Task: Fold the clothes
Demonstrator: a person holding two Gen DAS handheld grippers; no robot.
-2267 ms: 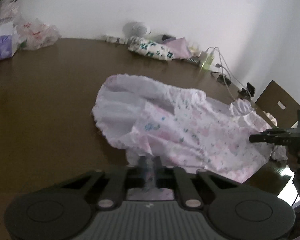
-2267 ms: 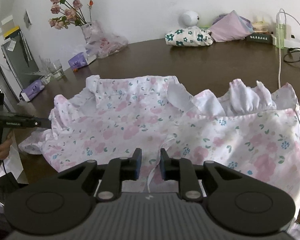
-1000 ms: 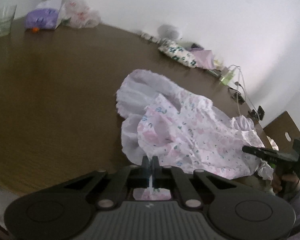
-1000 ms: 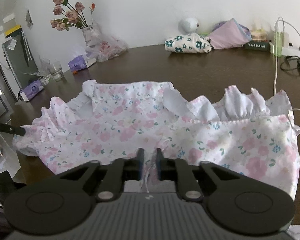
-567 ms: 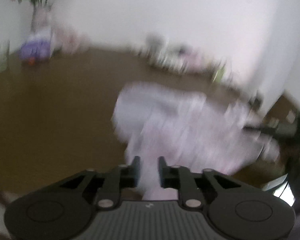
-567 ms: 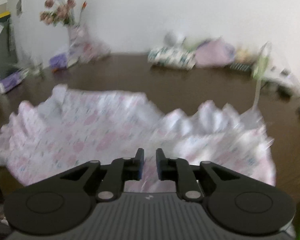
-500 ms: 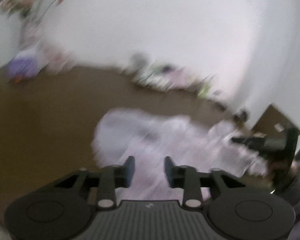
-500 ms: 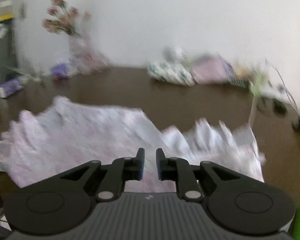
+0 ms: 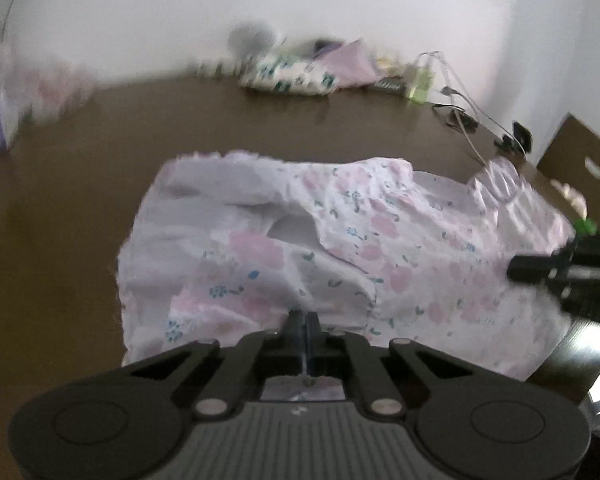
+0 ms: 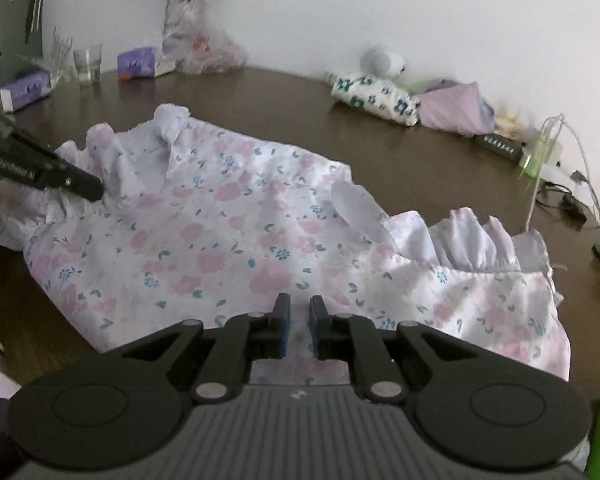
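A white garment with pink and blue flowers (image 9: 340, 240) (image 10: 240, 220) lies spread and rumpled on the dark brown table (image 9: 80, 200) (image 10: 380, 152). My left gripper (image 9: 306, 318) is shut, its fingers pressed together on the garment's near edge. In the right wrist view the left gripper (image 10: 88, 188) shows as a black tip at the ruffled left end. My right gripper (image 10: 299, 312) holds a narrow gap with cloth pinched in it at the near hem. In the left wrist view the right gripper (image 9: 518, 268) sits at the garment's right edge.
Along the back wall lie a folded floral cloth (image 10: 376, 96), a purple cloth (image 10: 452, 112), a white round device (image 10: 382, 62) and cables (image 10: 572, 184). A glass (image 10: 87, 62), tissue packs (image 10: 136, 62) and a flower vase (image 10: 176, 20) stand far left. A cardboard box (image 9: 580, 160) is beyond the table's right end.
Both views swung fast and blurred. My left gripper opened, then shut again on the garment's edge. The garment has shifted and lies flatter, with the left gripper closer to it.
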